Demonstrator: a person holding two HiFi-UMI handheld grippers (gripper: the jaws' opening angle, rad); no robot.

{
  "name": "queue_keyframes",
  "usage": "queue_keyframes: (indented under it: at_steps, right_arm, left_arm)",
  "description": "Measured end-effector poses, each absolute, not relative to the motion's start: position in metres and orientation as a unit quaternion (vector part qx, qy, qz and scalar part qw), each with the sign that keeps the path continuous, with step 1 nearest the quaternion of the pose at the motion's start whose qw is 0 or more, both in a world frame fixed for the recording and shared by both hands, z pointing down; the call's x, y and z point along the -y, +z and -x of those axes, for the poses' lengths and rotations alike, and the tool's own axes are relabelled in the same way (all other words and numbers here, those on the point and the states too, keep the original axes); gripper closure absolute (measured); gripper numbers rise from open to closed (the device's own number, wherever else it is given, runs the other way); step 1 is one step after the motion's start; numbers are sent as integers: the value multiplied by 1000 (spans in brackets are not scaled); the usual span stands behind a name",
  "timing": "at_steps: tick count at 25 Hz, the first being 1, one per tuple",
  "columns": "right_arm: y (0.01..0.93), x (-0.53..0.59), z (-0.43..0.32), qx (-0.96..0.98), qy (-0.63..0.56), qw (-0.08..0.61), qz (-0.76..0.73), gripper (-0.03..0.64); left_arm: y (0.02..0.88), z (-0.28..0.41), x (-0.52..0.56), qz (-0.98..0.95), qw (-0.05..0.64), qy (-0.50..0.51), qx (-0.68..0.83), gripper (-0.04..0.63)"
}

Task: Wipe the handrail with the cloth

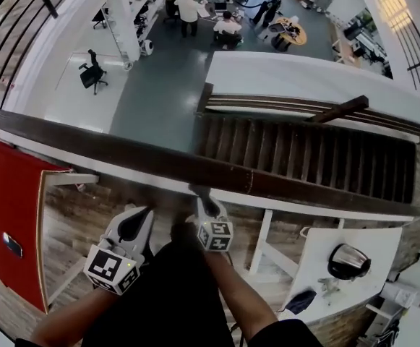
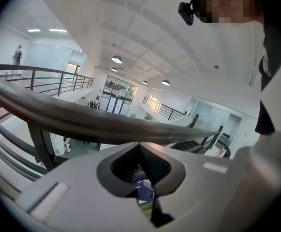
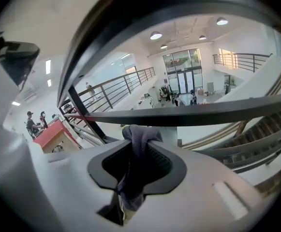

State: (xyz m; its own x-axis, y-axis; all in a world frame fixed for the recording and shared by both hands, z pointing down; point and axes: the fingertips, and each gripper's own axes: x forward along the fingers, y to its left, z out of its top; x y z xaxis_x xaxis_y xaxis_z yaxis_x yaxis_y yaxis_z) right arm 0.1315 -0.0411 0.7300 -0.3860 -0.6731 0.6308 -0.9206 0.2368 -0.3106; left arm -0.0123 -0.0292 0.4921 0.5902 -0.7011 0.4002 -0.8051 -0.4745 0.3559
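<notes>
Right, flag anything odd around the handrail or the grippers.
Nothing stands out. The handrail runs unbroken, the right gripper is shut on the dark cloth close to the rail, and the left gripper is shut alongside it.

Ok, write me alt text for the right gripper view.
The right tool has its jaws shut on a bunched dark grey cloth, whose top sits close below a dark handrail crossing the frame. Beyond are more railings and a staircase at the right.
</notes>
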Motion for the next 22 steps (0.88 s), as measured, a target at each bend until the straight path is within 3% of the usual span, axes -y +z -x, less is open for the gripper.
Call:
queue_keyframes:
  at_steps: [4, 8, 16, 22]
  right_arm:
    - [671, 8, -110, 795, 257, 187, -517, 543]
    - [594, 2, -108, 799, 202, 143, -548, 543]
    - [495, 16, -114, 790, 143, 59, -593, 543]
    - [454, 34, -117, 786, 110, 35, -608, 543]
  left_arm:
    - [488, 31, 38, -856, 271, 68, 435, 597]
    - [483, 37, 44, -867, 276, 44, 413, 597]
    - [457, 29, 65, -898, 229, 13, 376, 597]
    - [436, 30, 82, -908, 195, 1, 370, 597]
